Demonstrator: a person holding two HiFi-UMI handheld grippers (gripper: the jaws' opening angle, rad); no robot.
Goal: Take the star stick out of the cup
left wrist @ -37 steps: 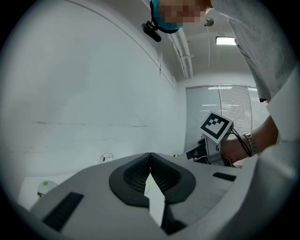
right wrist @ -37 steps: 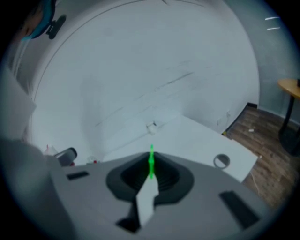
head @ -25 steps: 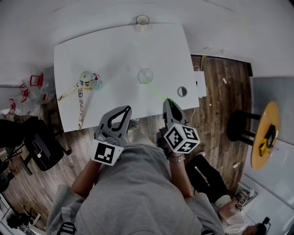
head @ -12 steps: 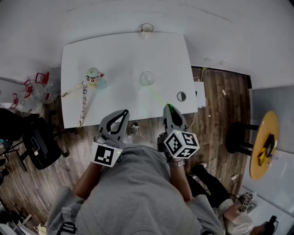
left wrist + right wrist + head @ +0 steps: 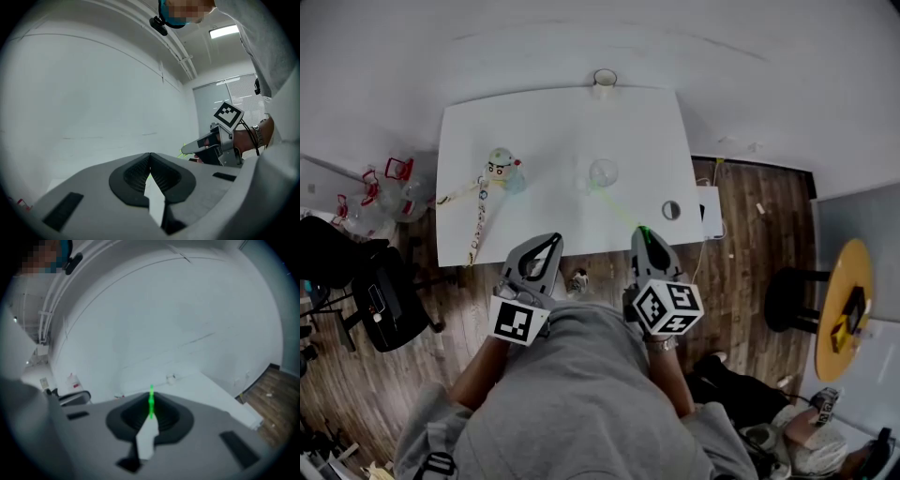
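My right gripper [image 5: 643,232] [image 5: 151,405] is shut on the green star stick [image 5: 151,401], held near the table's front edge. A thin pale green line [image 5: 617,206] runs from its tips toward the clear glass cup [image 5: 602,172] mid-table; I cannot tell whether its far end is inside the cup. From the left gripper view the right gripper [image 5: 219,145] shows a spiky green bit [image 5: 185,150] at its tip. My left gripper [image 5: 551,240] [image 5: 150,155] is shut and empty, held off the table's front edge.
A white table [image 5: 553,122] stands against a white wall. On it are a small doll with long sticks [image 5: 499,167], a paper cup [image 5: 604,79] at the far edge and a round hole [image 5: 672,210]. A black chair [image 5: 382,298] stands left, a yellow round table [image 5: 844,281] right.
Both grippers have drawn back from the table toward my body, the right one still shut on the green stick. The table now sits farther away in the head view.
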